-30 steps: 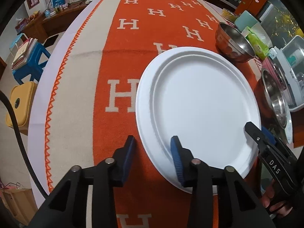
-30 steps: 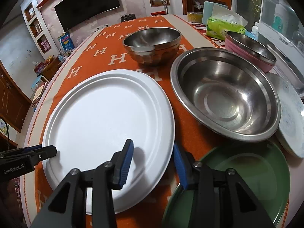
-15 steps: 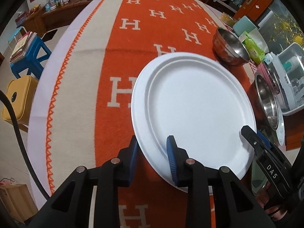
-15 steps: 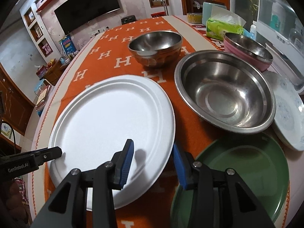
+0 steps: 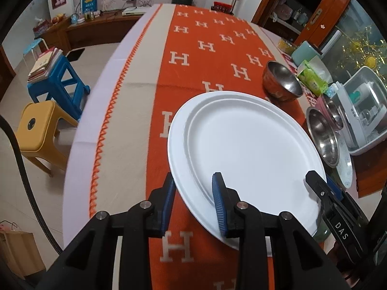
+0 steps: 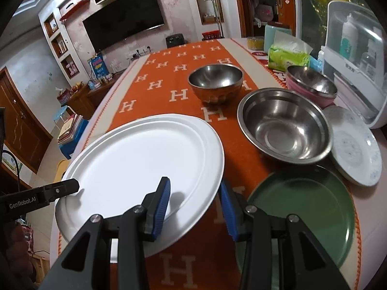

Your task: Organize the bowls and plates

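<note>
1. White plate (image 5: 244, 154) now hangs tilted above the orange cloth (image 5: 208, 48), lifted off it since a second ago; more of the room shows at the top of both views.
2. Left gripper (image 5: 193, 203), low in the left view, has just been closing and is clamped on the plate's near rim, one pad above and one below.
3. Right gripper (image 6: 196, 205), at the bottom of the right view, grips the plate's opposite edge the same way.
4. Green plate (image 6: 314, 207) lies lower right in the right view, a steel bowl (image 6: 283, 128) behind it.
</note>
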Action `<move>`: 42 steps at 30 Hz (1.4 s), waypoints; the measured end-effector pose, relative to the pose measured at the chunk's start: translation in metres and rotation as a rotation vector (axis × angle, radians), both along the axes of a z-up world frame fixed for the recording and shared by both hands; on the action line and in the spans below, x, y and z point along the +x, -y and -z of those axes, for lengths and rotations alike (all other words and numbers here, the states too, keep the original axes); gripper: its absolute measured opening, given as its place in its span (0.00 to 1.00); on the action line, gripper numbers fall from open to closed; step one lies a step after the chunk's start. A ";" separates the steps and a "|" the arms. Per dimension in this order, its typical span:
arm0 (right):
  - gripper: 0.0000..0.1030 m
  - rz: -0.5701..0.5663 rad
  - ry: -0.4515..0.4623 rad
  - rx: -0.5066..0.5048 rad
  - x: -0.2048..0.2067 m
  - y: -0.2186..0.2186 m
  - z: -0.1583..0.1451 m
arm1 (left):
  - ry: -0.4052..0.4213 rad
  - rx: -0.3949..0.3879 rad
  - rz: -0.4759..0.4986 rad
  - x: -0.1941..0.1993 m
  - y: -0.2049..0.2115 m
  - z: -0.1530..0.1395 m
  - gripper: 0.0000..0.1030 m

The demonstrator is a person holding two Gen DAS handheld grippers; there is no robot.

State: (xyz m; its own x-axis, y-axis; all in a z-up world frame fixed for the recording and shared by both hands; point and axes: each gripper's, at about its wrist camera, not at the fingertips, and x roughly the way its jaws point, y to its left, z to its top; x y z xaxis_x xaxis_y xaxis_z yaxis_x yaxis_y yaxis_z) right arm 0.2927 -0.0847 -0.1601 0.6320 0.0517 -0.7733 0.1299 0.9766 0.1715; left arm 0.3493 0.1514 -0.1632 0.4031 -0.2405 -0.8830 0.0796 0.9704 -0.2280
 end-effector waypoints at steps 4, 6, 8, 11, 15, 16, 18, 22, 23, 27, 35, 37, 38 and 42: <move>0.40 -0.010 0.032 -0.034 -0.020 -0.004 -0.016 | 0.030 -0.013 0.001 -0.022 -0.003 -0.017 0.27; 0.40 -0.013 0.055 -0.057 -0.032 -0.007 -0.026 | 0.050 -0.012 0.007 -0.036 -0.004 -0.027 0.27; 0.40 -0.014 0.082 -0.073 -0.044 -0.007 -0.036 | 0.076 -0.015 0.016 -0.050 -0.005 -0.037 0.27; 0.40 -0.006 0.118 -0.082 -0.059 -0.006 -0.049 | 0.105 -0.025 0.027 -0.070 -0.004 -0.049 0.27; 0.40 0.008 0.165 -0.101 -0.079 -0.004 -0.064 | 0.145 -0.032 0.046 -0.095 0.001 -0.066 0.28; 0.40 0.011 0.176 -0.103 -0.085 -0.002 -0.068 | 0.156 -0.031 0.049 -0.100 0.002 -0.070 0.28; 0.40 0.016 0.190 -0.106 -0.095 0.000 -0.074 | 0.179 -0.031 0.057 -0.112 0.006 -0.078 0.28; 0.40 0.018 0.203 -0.107 -0.116 0.004 -0.079 | 0.210 -0.027 0.063 -0.139 0.013 -0.091 0.28; 0.40 0.016 0.206 -0.109 -0.122 0.005 -0.081 | 0.213 -0.027 0.061 -0.147 0.015 -0.093 0.28; 0.40 -0.002 0.210 -0.118 -0.144 0.012 -0.087 | 0.209 -0.034 0.044 -0.173 0.023 -0.096 0.28; 0.40 -0.062 0.181 -0.124 -0.179 0.030 -0.087 | 0.191 -0.021 0.005 -0.222 0.045 -0.095 0.28; 0.40 -0.075 0.168 -0.122 -0.188 0.035 -0.085 | 0.180 -0.018 -0.006 -0.234 0.051 -0.093 0.28; 0.40 -0.081 0.161 -0.121 -0.190 0.038 -0.083 | 0.174 -0.015 -0.011 -0.240 0.055 -0.091 0.28; 0.40 -0.108 0.118 -0.116 -0.202 0.048 -0.074 | 0.144 0.003 -0.026 -0.258 0.065 -0.082 0.28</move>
